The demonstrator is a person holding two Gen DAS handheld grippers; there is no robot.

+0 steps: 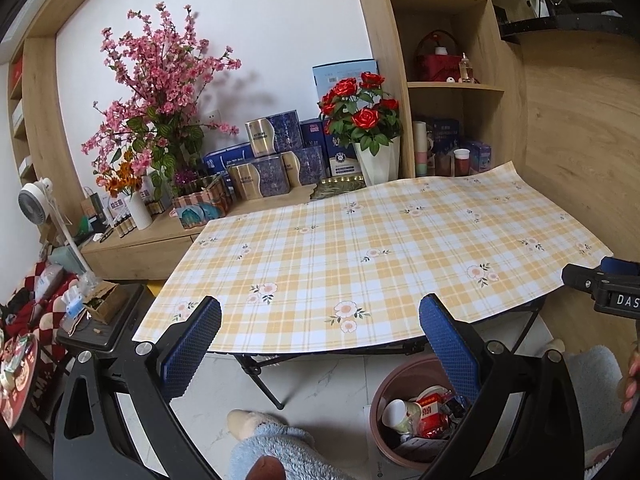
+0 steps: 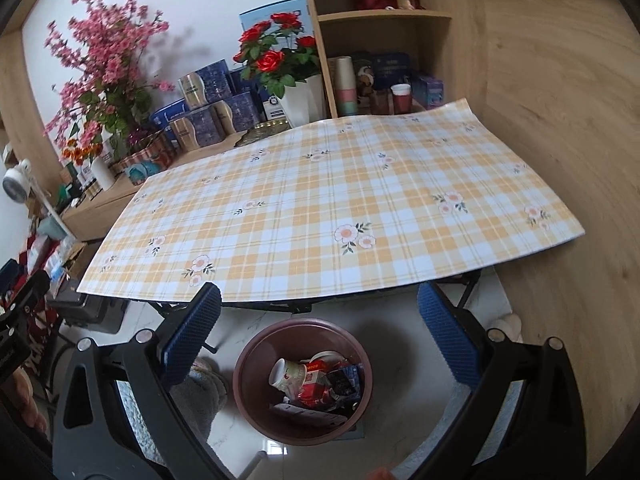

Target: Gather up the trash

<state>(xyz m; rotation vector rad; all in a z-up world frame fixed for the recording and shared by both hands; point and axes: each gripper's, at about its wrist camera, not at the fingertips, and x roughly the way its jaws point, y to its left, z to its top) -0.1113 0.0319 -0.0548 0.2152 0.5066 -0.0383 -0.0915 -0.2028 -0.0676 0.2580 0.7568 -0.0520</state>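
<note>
While both grippers are hanging over the near edge of the tabletop [image 1: 360, 248], nothing is sitting between their fingers. The left gripper [image 1: 320, 344] is holding its 2 blue-padded fingers [image 1: 192, 348] wide apart, framing the checked yellow cloth and, at 5 o'clock in its view, the brown bin [image 1: 380, 400] on the pale floor. The right gripper [image 2: 320, 332] is likewise spread wide and empty, pointing almost straight down at the bin [image 2: 248, 364], which is sitting at 6 o'clock just below the tabletop's [image 2: 320, 200] front edge. The trash is lying inside the bin: a tipped white paper cup [image 2: 286, 374] at 9 o'clock within it, a red carton [image 2: 316, 380] touching the cup in the middle, and dark wrappers [image 2: 344, 380] at 3 o'clock. In the left view the same cup [image 1: 396, 414] is leaning against the red carton [image 1: 430, 410]. Beyond the tabletop, a white vase of red roses [image 1: 374, 160] is standing at 12 o'clock.
</note>
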